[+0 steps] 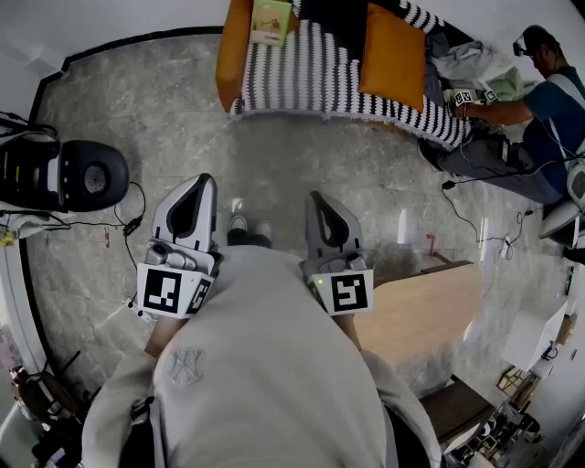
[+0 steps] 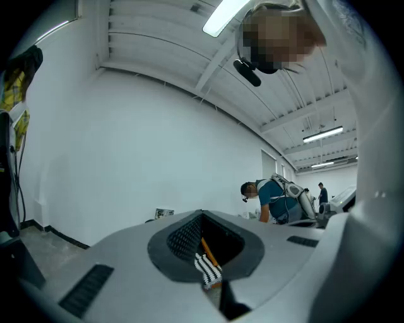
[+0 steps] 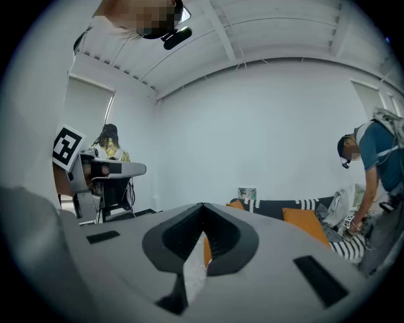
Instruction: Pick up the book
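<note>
Approach step: the pale green thin book (image 1: 271, 20) sits at upper centre on the orange, black-and-white striped sofa (image 1: 311, 69), well apart from both grippers. Left gripper (image 1: 205, 180) and right gripper (image 1: 316, 196) are fully closed and empty. Next, likely: close in, open one gripper, straddle the book's edge.

Striped sofa (image 1: 311, 69): book (image 1: 271, 20) at left end, orange cushion (image 1: 393, 55) on seat.

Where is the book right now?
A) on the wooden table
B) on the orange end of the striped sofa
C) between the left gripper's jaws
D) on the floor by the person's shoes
B: the head view shows the book resting on the sofa, at its orange end.
</note>
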`<state>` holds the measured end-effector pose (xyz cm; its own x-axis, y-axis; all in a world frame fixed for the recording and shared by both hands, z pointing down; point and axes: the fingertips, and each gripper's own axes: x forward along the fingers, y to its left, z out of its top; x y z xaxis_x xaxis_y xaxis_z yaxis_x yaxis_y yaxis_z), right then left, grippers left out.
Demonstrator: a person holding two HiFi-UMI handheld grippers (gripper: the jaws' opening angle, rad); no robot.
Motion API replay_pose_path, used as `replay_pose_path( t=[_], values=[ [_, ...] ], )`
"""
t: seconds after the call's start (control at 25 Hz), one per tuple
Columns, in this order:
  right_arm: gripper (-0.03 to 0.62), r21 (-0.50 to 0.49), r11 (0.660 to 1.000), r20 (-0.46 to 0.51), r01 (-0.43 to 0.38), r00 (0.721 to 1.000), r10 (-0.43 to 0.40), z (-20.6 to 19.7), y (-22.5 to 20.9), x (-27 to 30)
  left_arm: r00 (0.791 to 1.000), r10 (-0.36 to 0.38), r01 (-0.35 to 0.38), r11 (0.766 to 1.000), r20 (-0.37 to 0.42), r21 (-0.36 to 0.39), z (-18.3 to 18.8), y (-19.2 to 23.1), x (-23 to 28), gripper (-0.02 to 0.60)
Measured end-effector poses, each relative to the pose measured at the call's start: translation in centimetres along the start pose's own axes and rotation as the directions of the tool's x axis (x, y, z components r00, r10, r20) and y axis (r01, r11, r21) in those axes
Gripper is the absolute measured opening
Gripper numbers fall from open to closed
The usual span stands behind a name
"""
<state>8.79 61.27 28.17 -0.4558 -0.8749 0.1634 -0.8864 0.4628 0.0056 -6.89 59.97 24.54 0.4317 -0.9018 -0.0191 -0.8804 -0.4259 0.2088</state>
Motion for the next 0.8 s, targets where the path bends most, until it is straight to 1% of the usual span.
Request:
replay_pose_path(
  t=[0.28,0.44,0.64,0.72,0.8],
  values=[
    [0.017,0.003,1.000,0.009,-0.003,1.000,0.003,-0.1,0.3,-0.4,1.000,-0.013,0.013,1.000,0.006,-0.001,0.0,-0.5,-0.3,0.009],
    [0.017,0.004,1.000,0.008,0.001,1.000,-0.001,0.0,0.1,-0.9,1.000,-0.017,0.017,0.999,0.004,0.031,-0.1,-0.5,-0.6,0.009],
    [0.017,0.013,1.000,0.013,0.004,1.000,-0.005,-0.2,-0.8,-2.0,1.000,-0.018,0.017,0.999,0.012,0.044,-0.1,-1.7,-0.5,0.009],
    [0.017,0.029,1.000,0.022,-0.009,1.000,0.008,-0.3,-0.9,-2.3,1.000,-0.016,0.015,0.999,0.015,0.047,-0.3,-2.0,-0.5,0.009],
    [0.017,0.059,0.997,0.037,-0.042,0.998,0.040,-0.4,-0.7,-2.8,1.000,-0.012,0.011,0.999,0.013,0.047,-0.7,-2.3,-0.7,0.009]
  ],
)
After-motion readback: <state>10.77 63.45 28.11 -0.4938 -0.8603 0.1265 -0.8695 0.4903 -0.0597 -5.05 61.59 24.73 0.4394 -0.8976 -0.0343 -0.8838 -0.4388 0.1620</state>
